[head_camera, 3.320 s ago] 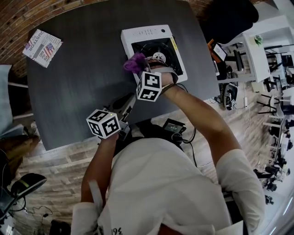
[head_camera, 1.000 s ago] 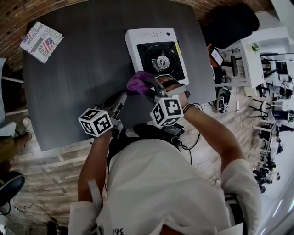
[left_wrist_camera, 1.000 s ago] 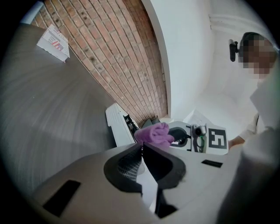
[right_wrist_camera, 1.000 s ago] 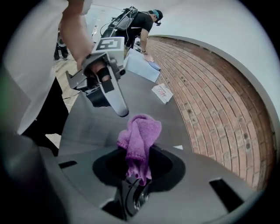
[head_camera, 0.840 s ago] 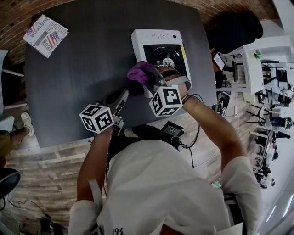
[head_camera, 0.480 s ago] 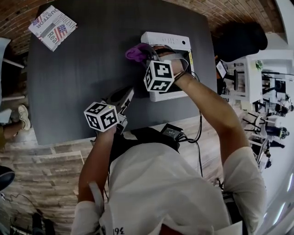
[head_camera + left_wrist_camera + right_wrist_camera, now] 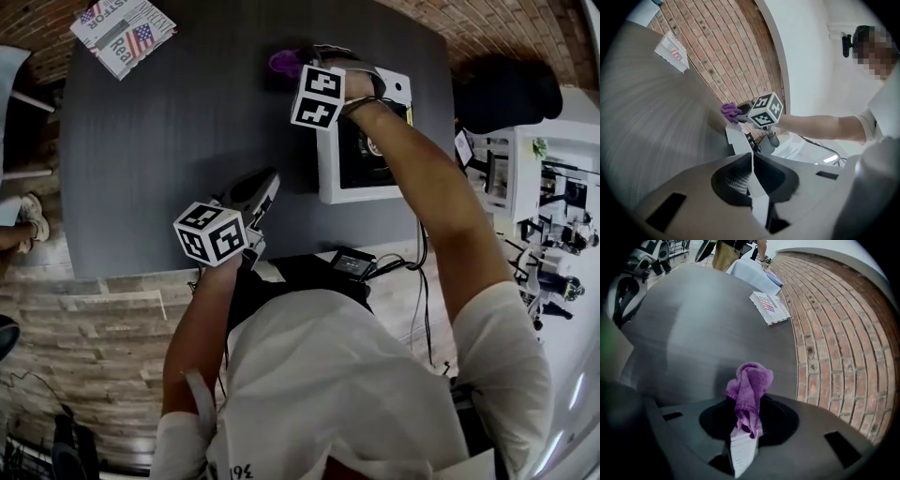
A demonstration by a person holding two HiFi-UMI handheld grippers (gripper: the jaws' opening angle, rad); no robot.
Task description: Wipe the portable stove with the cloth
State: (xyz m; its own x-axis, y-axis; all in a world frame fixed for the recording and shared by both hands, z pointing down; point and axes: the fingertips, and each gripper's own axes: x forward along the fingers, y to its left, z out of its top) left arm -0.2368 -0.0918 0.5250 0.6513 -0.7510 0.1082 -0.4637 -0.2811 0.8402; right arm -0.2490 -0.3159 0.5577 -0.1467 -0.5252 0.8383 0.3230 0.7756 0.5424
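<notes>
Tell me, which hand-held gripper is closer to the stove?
Right. The right hand-held gripper, shut on the purple cloth, is beside the stove's far left corner. The left hand-held gripper, shut and empty, is over the table, farther off the stove's near left side.

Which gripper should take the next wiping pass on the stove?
Right. The right gripper is shut on the purple cloth by the stove corner; the left gripper is shut, empty and farther from it.
</notes>
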